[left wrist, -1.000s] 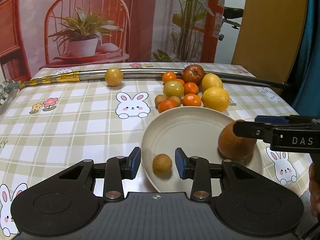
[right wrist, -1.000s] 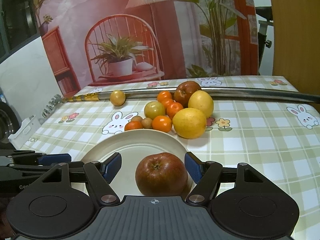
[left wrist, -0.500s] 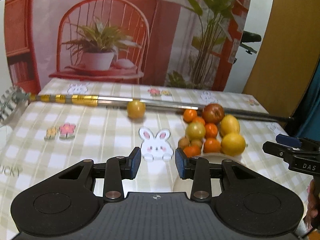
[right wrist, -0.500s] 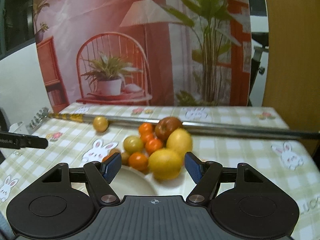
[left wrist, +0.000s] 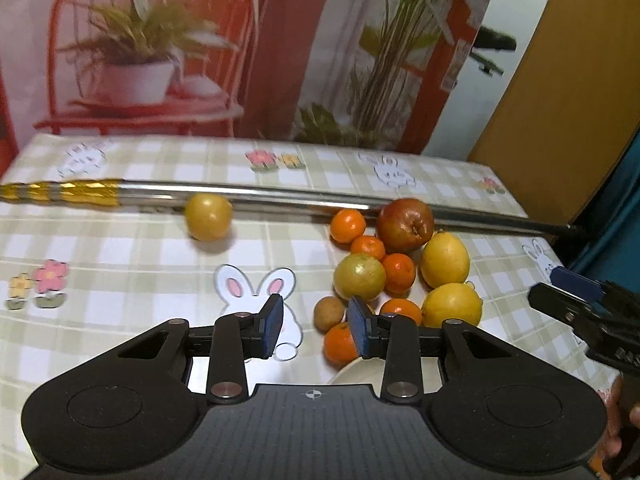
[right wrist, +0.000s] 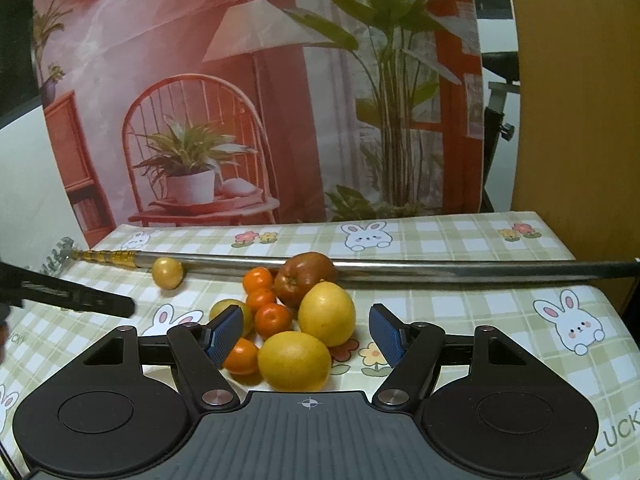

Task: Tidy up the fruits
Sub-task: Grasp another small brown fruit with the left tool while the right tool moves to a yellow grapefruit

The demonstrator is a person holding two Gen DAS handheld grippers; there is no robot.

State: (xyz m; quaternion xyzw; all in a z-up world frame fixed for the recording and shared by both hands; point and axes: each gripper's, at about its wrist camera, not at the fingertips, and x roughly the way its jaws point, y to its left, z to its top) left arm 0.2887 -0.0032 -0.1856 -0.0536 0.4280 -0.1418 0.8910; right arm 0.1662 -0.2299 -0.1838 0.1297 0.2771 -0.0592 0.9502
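Observation:
A pile of fruit lies on the checked tablecloth: a red apple (left wrist: 405,224), two lemons (left wrist: 444,259) (left wrist: 452,305), several small oranges (left wrist: 398,273), a yellow-green fruit (left wrist: 359,276) and a small brown fruit (left wrist: 329,313). One yellow fruit (left wrist: 208,216) sits apart by the pole. My left gripper (left wrist: 316,330) is open and empty, just short of the pile's left side. Only a sliver of the cream plate's rim (left wrist: 360,372) shows under it. My right gripper (right wrist: 306,334) is open and empty, with the nearest lemon (right wrist: 294,360) between and beyond its fingers.
A long metal pole (right wrist: 440,270) with a gold-wrapped end (left wrist: 80,194) lies across the table behind the fruit. The other gripper's fingers (left wrist: 592,316) reach in from the right of the left wrist view. A printed backdrop stands behind the table.
Both grippers have drawn back from the plate, leaving the small brown fruit and the apple there, now out of view. Both views now face the pile, closer than half a second ago.

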